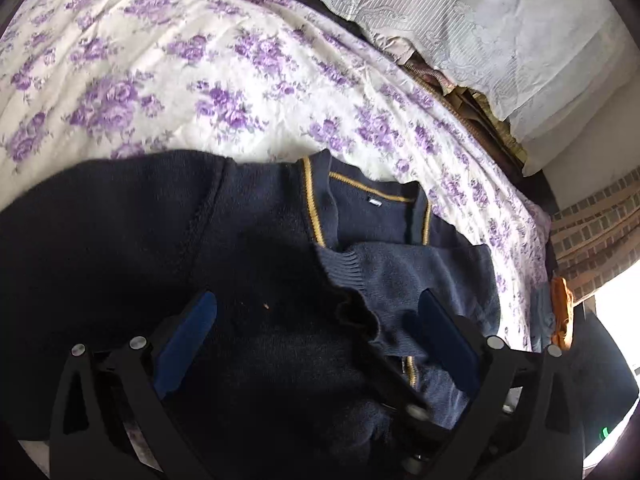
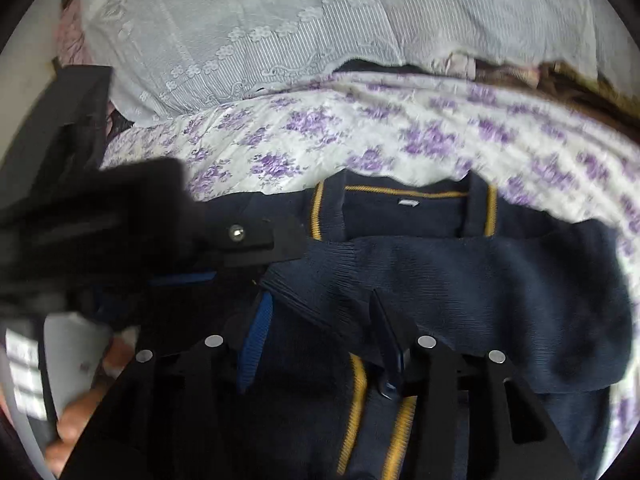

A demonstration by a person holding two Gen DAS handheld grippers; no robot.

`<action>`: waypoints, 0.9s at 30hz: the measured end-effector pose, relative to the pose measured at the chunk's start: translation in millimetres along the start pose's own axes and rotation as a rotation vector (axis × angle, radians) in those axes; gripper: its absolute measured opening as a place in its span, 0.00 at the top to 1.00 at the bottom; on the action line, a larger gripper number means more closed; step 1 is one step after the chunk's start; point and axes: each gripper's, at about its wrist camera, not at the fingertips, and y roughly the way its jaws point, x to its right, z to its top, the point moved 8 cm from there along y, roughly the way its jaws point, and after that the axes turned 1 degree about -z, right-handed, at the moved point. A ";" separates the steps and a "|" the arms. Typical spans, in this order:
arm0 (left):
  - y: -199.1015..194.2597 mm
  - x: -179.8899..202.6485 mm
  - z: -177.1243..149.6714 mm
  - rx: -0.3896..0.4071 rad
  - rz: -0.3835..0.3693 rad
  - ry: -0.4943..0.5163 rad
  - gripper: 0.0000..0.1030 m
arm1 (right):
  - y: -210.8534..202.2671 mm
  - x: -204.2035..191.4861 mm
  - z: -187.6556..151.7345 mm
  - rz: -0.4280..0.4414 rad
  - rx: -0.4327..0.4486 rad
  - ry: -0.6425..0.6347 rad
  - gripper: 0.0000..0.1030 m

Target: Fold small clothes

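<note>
A bed in a purple-flowered sheet (image 1: 248, 80) fills the frame, lace curtain (image 2: 280, 20) behind. Navy sweater (image 1: 120, 240) lies crosswise, collar toward frame top. Left gripper (image 1: 316, 320) fingers apart; right gripper (image 2: 320, 336) fingers apart over it.

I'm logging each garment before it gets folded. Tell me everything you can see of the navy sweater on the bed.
The navy sweater is a dark knit with a mustard-yellow stripe edging its neckline and front opening, and a small label inside the collar. It lies spread on the floral bedsheet, collar toward the pillows, one ribbed-cuffed sleeve folded across the chest. Both sets of open fingers hover low over it.
</note>
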 end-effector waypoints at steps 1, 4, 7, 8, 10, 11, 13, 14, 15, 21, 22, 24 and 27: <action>2.5 -1.1 -1.0 -0.009 0.007 -0.003 0.05 | -7.7 3.6 -0.5 -0.006 0.011 -0.009 0.51; 5.2 -2.1 -2.8 -0.024 0.016 -0.002 0.05 | -40.0 37.1 -6.6 -0.043 0.062 0.020 0.51; 5.5 0.9 -4.3 -0.033 0.049 0.032 0.05 | -66.8 80.5 -14.5 -0.078 0.097 0.116 0.51; 6.6 1.2 -5.0 -0.037 0.056 0.038 0.05 | -71.9 92.6 -16.4 -0.082 0.103 0.146 0.51; 8.5 1.9 -6.8 -0.052 0.053 0.040 0.05 | -88.8 125.3 -25.9 -0.078 0.120 0.244 0.51; 8.1 2.6 -7.8 -0.058 0.039 0.037 0.05 | -91.7 131.3 -28.5 -0.076 0.122 0.263 0.51; 5.7 7.7 -9.8 -0.076 -0.024 0.016 0.10 | -99.7 150.4 -37.5 -0.067 0.126 0.326 0.51; 4.2 10.4 -10.3 -0.084 -0.049 0.008 0.20 | -99.7 154.4 -39.7 -0.067 0.127 0.338 0.51; 2.8 12.8 -11.3 -0.091 -0.071 0.004 0.25 | -99.6 160.1 -42.7 -0.072 0.127 0.351 0.51; 10.6 17.3 -15.7 -0.140 -0.166 -0.043 0.40 | -95.0 162.5 -50.7 -0.045 0.123 0.378 0.51; 13.3 15.2 -16.0 -0.144 -0.158 -0.049 0.40 | -93.5 161.2 -50.9 -0.044 0.122 0.375 0.51; 21.4 10.5 -18.6 -0.157 -0.149 -0.062 0.40 | -90.7 160.9 -51.6 -0.040 0.120 0.374 0.51; 29.0 9.1 -19.4 -0.151 -0.148 -0.072 0.40 | -86.5 163.4 -53.0 -0.042 0.112 0.379 0.51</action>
